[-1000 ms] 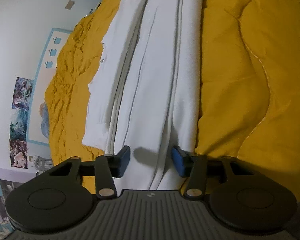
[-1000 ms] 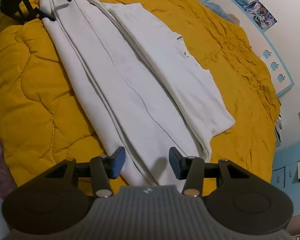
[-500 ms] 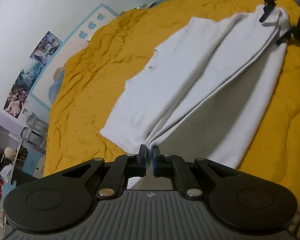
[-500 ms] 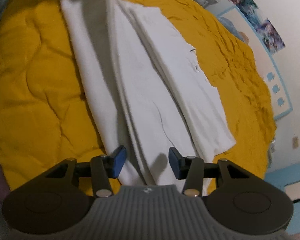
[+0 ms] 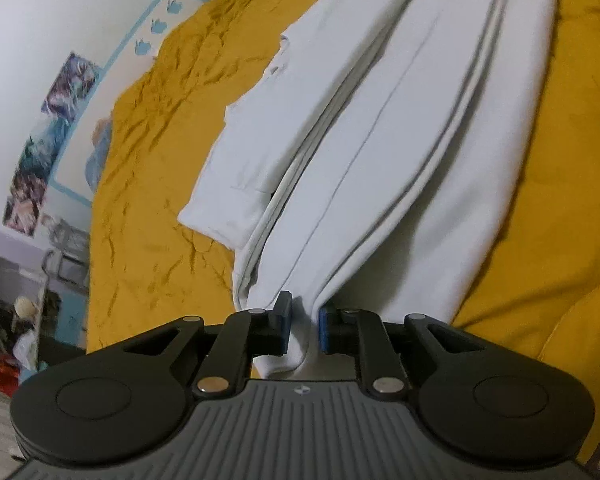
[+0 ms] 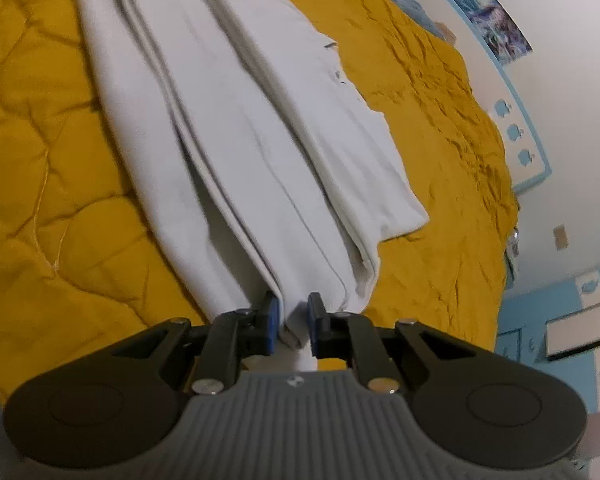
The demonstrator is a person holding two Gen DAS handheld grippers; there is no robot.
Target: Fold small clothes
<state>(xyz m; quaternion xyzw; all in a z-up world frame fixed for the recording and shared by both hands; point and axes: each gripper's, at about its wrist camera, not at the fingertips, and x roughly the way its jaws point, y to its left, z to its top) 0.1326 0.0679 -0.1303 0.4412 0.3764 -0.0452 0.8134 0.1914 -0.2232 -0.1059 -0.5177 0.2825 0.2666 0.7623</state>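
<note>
A long white garment (image 5: 380, 120), folded lengthwise into a strip with a sleeve part lying beside it, stretches across a yellow quilt (image 5: 160, 160). My left gripper (image 5: 303, 326) has the near end of the strip bunched between its blue pads. Its jaws are opening slightly, with the cloth still drawn up taut into them. In the right wrist view the same white garment (image 6: 260, 120) runs away from my right gripper (image 6: 292, 320). Those jaws are closing, and the pads pinch the other end's gathered layers.
The yellow quilt (image 6: 60, 160) covers the whole bed around the garment. A white wall with posters (image 5: 52, 128) borders the bed's far side. Blue cabinets (image 6: 580, 320) stand beyond the bed's end, and floor clutter (image 5: 16, 320) lies at the left.
Both grippers stood open over the garment's ends a second ago. The left one closed on its end first, then the right; both ends now gather up into the pads.
</note>
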